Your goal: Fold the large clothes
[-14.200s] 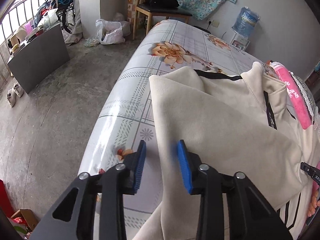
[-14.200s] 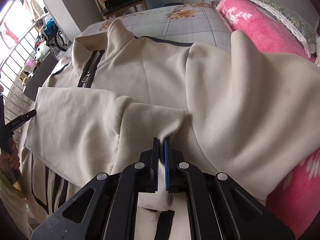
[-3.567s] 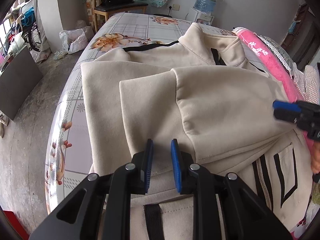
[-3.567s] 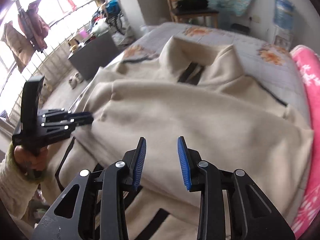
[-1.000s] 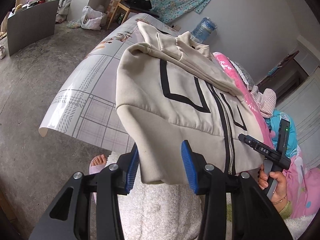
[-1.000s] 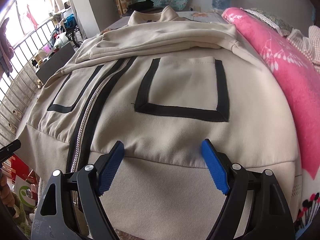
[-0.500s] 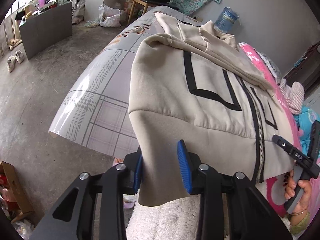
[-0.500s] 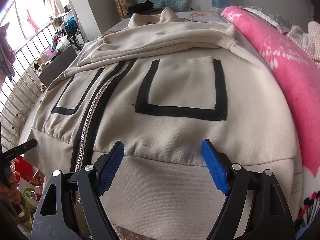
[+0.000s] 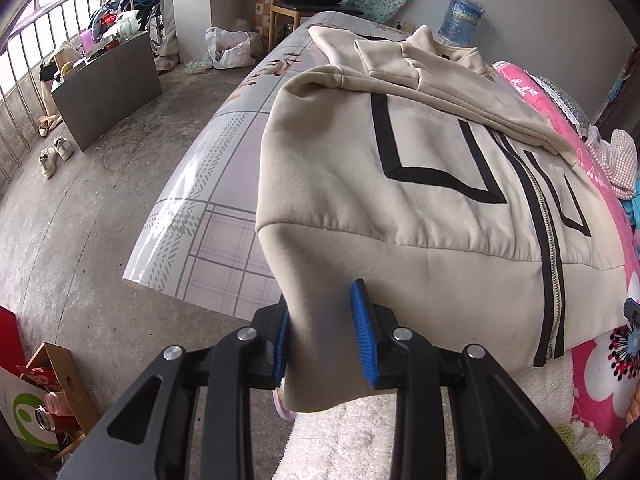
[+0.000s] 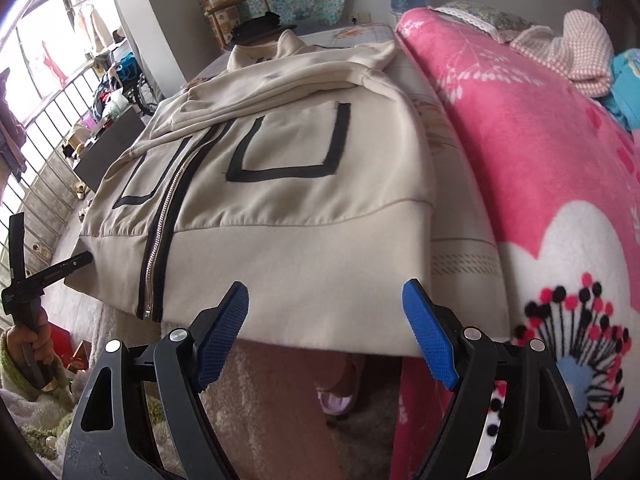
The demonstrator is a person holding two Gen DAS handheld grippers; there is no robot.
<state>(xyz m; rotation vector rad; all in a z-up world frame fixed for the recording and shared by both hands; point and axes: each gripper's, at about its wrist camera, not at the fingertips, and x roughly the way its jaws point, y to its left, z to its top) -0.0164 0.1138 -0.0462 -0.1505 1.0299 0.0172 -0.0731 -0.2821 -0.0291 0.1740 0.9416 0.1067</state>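
A cream zip jacket with black pocket outlines lies front up on the bed, both sleeves folded across its chest. Its ribbed hem hangs over the bed's near edge. My left gripper straddles the hem's left corner; the cloth sits between the blue pads, which stand a little apart. In the right wrist view the jacket fills the middle. My right gripper is wide open just below the hem's right part, holding nothing. The left gripper's tip shows at the hem's left corner.
A pink floral blanket lies along the bed's right side. The bed sheet is glossy and checked. A wooden chair and a water jug stand beyond the bed. A grey box and shoes sit on the concrete floor at left.
My left gripper's pads have closed in around the hem's left corner. My right gripper has pulled back and right, staying wide open below the hem.
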